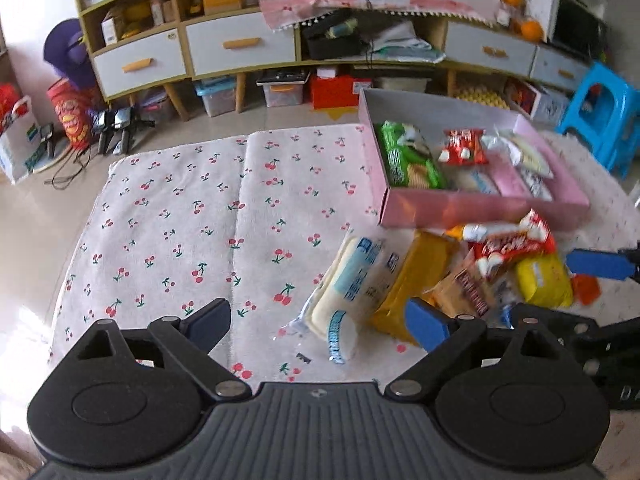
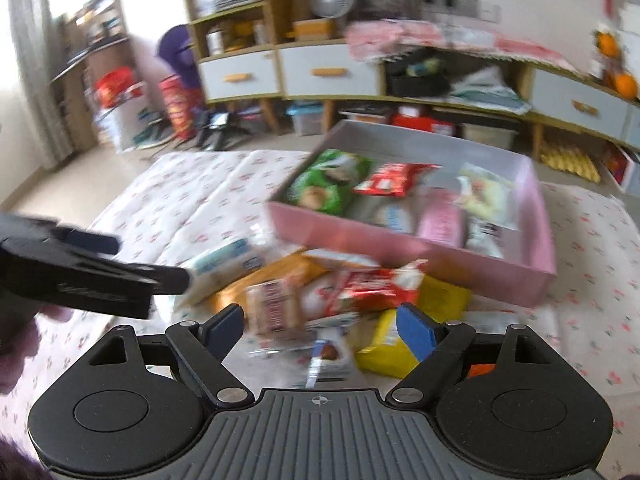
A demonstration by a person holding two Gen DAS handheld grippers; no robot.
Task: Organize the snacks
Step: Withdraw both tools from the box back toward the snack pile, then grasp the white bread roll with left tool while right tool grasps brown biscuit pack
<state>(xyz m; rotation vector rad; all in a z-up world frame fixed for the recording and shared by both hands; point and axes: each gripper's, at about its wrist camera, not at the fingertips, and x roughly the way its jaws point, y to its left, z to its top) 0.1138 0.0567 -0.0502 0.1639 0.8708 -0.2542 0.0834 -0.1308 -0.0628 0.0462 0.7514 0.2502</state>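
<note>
Hovering spread and empty, the left tool (image 1: pixel 318 326) and right tool (image 2: pixel 320 326) both faced the loose snack pile (image 2: pixel 332 300) lying just ahead of their tips on the cherry-print cloth (image 1: pixel 168 208). Beyond the pile, the pink box (image 1: pixel 480 212) already held several packets, so the sorting looked roughly half done, with about as many still outside.

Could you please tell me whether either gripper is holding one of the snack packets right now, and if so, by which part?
Nothing is held: the left gripper and the right gripper both stand open over the snack pile.
</note>
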